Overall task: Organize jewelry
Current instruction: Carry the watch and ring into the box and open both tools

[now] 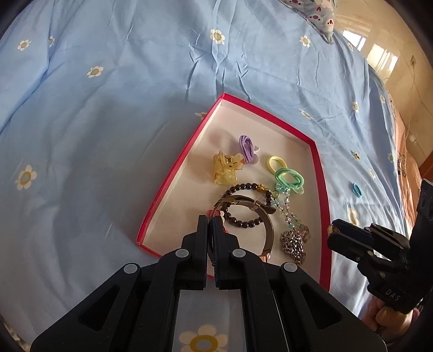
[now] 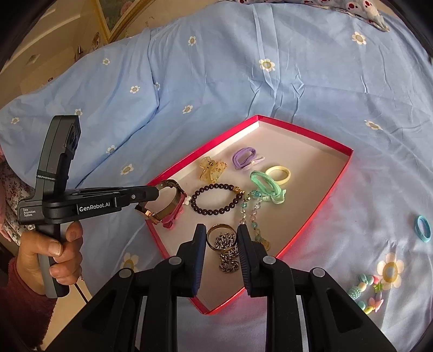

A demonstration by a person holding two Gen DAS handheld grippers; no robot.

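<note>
A red box [image 1: 319, 168] [image 2: 343, 165] lies on the blue bedspread and holds jewelry: a yellow hair claw [image 1: 226, 168] [image 2: 212, 169], purple [image 1: 246, 146], yellow [image 1: 276, 163] and green [image 1: 288, 177] hair ties, a dark bead bracelet [image 1: 243, 224] [image 2: 216, 212], a crystal bead string [image 2: 250, 211], a silver chain [image 1: 293, 243] [image 2: 228, 256] and a gold ring [image 2: 213, 239]. My left gripper [image 1: 210, 219] [image 2: 158, 193] is shut on a gold mesh bangle [image 1: 266, 230] [image 2: 173, 200] over the box's near left corner. My right gripper [image 2: 220, 230] is open above the ring and chain.
A blue hair tie [image 1: 356, 190] [image 2: 423, 228] lies on the bedspread right of the box. A pastel bead bracelet [image 2: 368, 293] lies at the near right. A patterned pillow [image 1: 316, 16] is at the far end. The bed edge and floor show at left in the right wrist view.
</note>
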